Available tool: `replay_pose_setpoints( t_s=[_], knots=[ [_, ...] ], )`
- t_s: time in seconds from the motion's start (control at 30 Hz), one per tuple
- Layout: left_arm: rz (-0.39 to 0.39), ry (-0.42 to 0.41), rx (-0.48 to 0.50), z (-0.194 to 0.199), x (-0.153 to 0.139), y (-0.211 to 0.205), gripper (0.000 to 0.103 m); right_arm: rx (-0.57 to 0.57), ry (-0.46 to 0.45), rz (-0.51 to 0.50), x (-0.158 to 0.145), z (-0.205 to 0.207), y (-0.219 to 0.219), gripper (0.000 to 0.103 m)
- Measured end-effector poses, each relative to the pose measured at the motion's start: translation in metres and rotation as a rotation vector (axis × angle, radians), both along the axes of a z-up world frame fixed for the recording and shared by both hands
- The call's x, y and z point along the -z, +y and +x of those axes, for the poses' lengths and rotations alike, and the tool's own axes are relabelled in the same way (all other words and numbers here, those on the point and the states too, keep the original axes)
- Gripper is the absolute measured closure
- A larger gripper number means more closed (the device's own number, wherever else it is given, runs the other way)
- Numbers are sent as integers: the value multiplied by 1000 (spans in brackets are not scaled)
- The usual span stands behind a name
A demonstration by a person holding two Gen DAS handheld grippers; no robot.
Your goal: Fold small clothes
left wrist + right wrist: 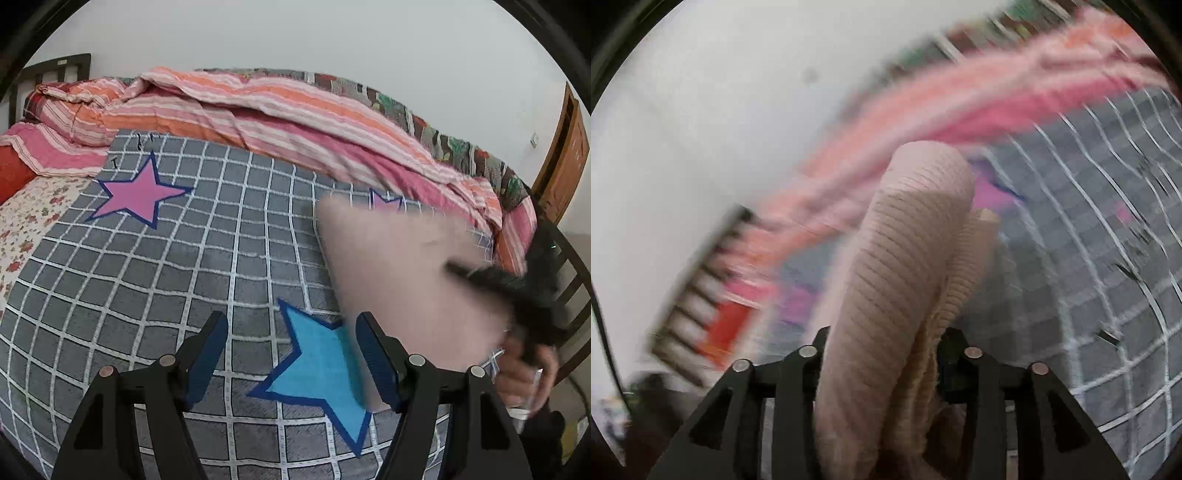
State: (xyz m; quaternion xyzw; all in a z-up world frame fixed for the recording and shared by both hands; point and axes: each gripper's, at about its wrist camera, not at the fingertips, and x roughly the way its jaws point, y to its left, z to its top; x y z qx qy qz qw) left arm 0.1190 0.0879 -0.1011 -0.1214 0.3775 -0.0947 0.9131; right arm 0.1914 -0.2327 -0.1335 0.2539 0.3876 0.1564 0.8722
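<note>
right gripper (882, 354) pinches a bunched beige garment (905, 258); swung this fast, it could slip out. left gripper (291, 354) gapes empty over the bed (147, 277).

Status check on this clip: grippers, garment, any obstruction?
Left gripper open, empty, over grey checked bedspread. Right gripper shut on beige ribbed knit garment, lifted off the bed. Nothing in the way.

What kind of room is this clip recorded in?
Most likely a home bedroom. A bed fills the view, covered with a grey checked blanket bearing star patches, with a pink and orange striped quilt bunched along the wall, a dark wooden bed frame at one end, and a wooden door behind.
</note>
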Motion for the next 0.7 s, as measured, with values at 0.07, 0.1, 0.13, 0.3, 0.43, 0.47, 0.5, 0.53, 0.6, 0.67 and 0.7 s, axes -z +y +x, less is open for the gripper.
replay_pose_setpoints(
  t_s=[0.07,0.1,0.13,0.3,0.43,0.47,0.5,0.53,0.6,0.67,0.7],
  knots=[
    [3,9,27,1,8,-7,33,42,152,-98,35,12,-5,59],
    [-3,15,41,2,11,-10,33,48,181,-112,44,13,-9,56],
    [-11,22,54,2,14,-14,33,41,155,-80,47,8,-17,54],
    [-20,32,119,10,22,-50,33,23,82,-120,33,-20,-29,51],
    [-2,41,144,26,25,-80,33,17,-16,-271,18,-41,-21,52],
    [10,52,153,30,30,-89,33,7,-32,-299,17,-44,-17,52],
    [32,64,154,32,36,-95,33,-4,-41,-325,16,-46,-16,52],
    [68,83,153,33,45,-101,32,-21,-42,-366,21,-48,-13,52],
    [92,94,158,30,60,-105,30,-29,-21,-412,32,-46,-11,52],
    [61,88,156,27,66,-99,30,-37,-4,-417,43,-48,-14,52],
    [36,94,158,27,65,-96,30,-44,-3,-407,45,-47,-16,52]
  ],
)
